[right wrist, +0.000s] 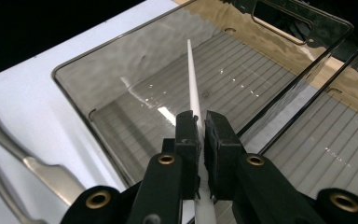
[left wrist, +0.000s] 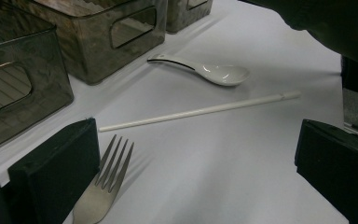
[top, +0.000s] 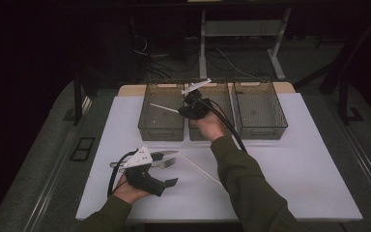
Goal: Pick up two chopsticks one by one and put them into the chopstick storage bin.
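My right gripper (top: 186, 111) hovers over the bins at the back, shut on a white chopstick (top: 164, 108). In the right gripper view the jaws (right wrist: 200, 123) pinch the chopstick (right wrist: 193, 88), which points out over the left smoky bin (right wrist: 81, 105). My left gripper (top: 166, 169) rests at the front left of the white mat, open with nothing between its fingers (left wrist: 53, 170). A metal fork (left wrist: 105, 186) lies just by its left jaw. A second white chopstick (left wrist: 200, 110) and a white spoon (left wrist: 219, 73) lie on the mat beyond it.
Three smoky bins stand side by side at the back: left (top: 160, 131), middle (top: 222, 96), right (top: 261, 130). Metal utensil handles (right wrist: 37, 168) lie on the mat beside the left bin. The second chopstick (top: 200, 169) runs beside my right forearm (top: 241, 174).
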`<state>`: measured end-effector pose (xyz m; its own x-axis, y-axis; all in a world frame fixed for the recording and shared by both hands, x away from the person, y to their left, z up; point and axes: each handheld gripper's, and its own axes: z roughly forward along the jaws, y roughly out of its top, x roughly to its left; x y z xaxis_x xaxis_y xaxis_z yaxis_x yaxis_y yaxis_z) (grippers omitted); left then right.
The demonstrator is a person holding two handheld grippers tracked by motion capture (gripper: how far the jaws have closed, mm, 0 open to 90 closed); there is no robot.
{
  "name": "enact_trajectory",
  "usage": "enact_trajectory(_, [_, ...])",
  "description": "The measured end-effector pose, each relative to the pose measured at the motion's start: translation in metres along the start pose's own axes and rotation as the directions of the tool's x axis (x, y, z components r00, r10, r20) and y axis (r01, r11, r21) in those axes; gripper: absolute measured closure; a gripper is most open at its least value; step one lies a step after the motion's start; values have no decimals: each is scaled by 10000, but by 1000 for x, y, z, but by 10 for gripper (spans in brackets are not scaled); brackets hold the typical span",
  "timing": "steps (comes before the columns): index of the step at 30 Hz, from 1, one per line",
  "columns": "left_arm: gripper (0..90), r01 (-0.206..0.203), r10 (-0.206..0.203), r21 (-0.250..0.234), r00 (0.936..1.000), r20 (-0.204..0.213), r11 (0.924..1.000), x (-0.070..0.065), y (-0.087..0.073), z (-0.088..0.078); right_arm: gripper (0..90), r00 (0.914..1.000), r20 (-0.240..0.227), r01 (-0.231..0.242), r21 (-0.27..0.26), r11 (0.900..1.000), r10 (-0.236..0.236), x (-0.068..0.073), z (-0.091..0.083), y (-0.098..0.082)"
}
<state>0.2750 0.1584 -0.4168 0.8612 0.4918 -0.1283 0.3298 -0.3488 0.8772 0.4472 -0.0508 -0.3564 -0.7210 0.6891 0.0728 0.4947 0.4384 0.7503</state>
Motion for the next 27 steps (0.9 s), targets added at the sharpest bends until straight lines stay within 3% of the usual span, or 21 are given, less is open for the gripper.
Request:
enact_trajectory(6, [0, 26, -25, -20, 10000, 25, 10000, 0, 0, 0, 840, 9998, 166, -145, 218, 9997, 142, 0, 12, 5])
enact_trajectory(19, [0, -27, 27, 5, 9999, 117, 10000, 0, 0, 1, 828, 9991, 66, -429, 673, 9968, 425, 0, 38, 9])
enact_trajectory(23, [0, -20, 20, 8, 9999, 124, 10000, 0, 0, 1, 695, 9983, -216, -524, 596, 9968, 538, -2, 34, 9])
enact_trajectory(27, [0, -72, 72, 9, 9999, 110, 10000, 1, 0, 1, 623, 9976, -374, -573, 405, 9975, 588, -6, 26, 11])
